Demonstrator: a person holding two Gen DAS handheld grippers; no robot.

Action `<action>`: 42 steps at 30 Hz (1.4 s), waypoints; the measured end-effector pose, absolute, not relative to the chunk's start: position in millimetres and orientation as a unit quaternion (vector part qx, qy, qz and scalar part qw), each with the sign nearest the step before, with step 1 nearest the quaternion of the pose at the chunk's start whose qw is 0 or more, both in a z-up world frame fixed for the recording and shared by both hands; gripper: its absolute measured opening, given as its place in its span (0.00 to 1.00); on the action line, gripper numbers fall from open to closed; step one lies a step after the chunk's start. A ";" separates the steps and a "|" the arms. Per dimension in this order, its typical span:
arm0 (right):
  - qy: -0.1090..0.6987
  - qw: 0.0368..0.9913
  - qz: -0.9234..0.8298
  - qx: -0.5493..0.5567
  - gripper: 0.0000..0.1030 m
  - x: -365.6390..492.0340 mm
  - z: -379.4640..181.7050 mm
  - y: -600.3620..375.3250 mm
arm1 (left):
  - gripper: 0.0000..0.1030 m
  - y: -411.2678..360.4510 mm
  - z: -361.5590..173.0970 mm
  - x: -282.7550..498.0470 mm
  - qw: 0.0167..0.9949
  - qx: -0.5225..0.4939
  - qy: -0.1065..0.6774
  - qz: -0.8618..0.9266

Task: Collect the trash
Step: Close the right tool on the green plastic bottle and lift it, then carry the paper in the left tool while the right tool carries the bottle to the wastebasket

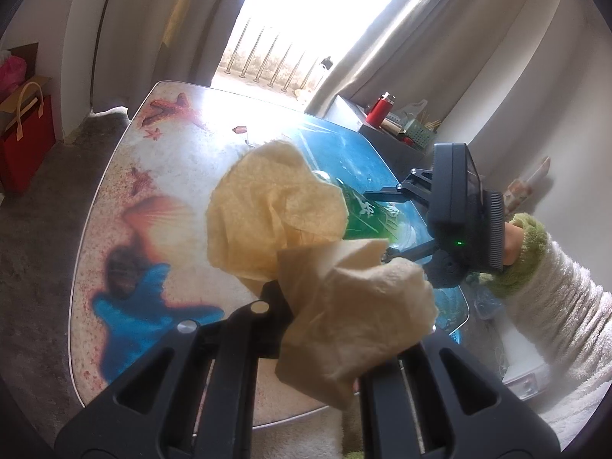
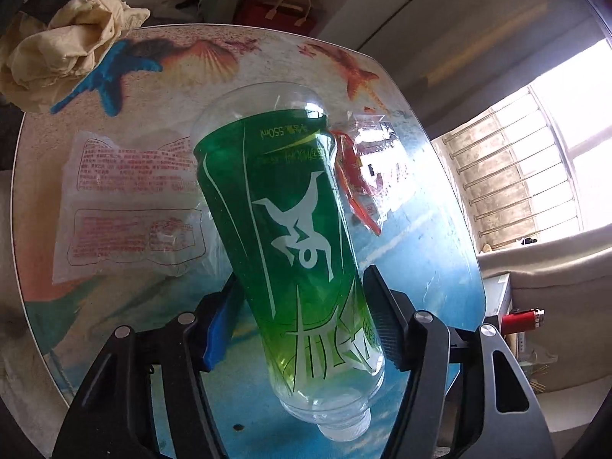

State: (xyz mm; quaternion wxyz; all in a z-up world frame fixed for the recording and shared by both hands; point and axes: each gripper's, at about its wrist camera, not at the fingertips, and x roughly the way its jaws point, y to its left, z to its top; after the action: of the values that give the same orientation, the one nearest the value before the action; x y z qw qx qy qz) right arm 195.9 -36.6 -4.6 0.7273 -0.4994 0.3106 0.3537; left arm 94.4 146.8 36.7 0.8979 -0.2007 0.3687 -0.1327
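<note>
My left gripper (image 1: pixel 325 329) is shut on a crumpled beige paper towel (image 1: pixel 275 210) and holds it above the glass table (image 1: pixel 114 237); the towel also shows in the right wrist view (image 2: pixel 61 34). My right gripper (image 2: pixel 298 325) is shut on an empty clear plastic bottle with a green label (image 2: pixel 290 229), cap toward the camera, lifted over the table. The bottle shows partly behind the towel in the left wrist view (image 1: pixel 367 214). A clear plastic bag with red print (image 2: pixel 130 206) and a red-and-clear wrapper (image 2: pixel 363 176) lie on the table.
The table top (image 2: pixel 432 252) has a beach print with starfish and shells. A red gift bag (image 1: pixel 26 145) stands on the floor at left. A side cabinet holds a red flask (image 1: pixel 378 109) and a green basket. A red lighter (image 2: pixel 522 321) lies on a ledge at right.
</note>
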 end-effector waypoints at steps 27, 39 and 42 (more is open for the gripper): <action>0.350 0.902 0.190 0.168 0.54 93.0 80.9 -282.4 | 0.07 44.8 67.7 121.7 0.897 -0.124 0.357 -0.229; 0.378 0.881 0.149 0.244 0.54 63.4 43.2 -316.7 | 0.07 -28.1 56.1 131.4 0.891 -0.049 0.376 -0.250; 0.383 0.876 0.147 0.253 0.54 63.5 37.2 -319.7 | 0.07 -37.6 51.8 131.4 0.890 -0.034 0.379 -0.250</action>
State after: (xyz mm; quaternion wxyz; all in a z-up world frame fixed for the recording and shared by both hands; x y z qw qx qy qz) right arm 63.5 -319.7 37.2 0.8760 0.2534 0.3832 0.1467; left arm 131.4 -37.6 51.8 0.8904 -0.0342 0.3788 -0.2502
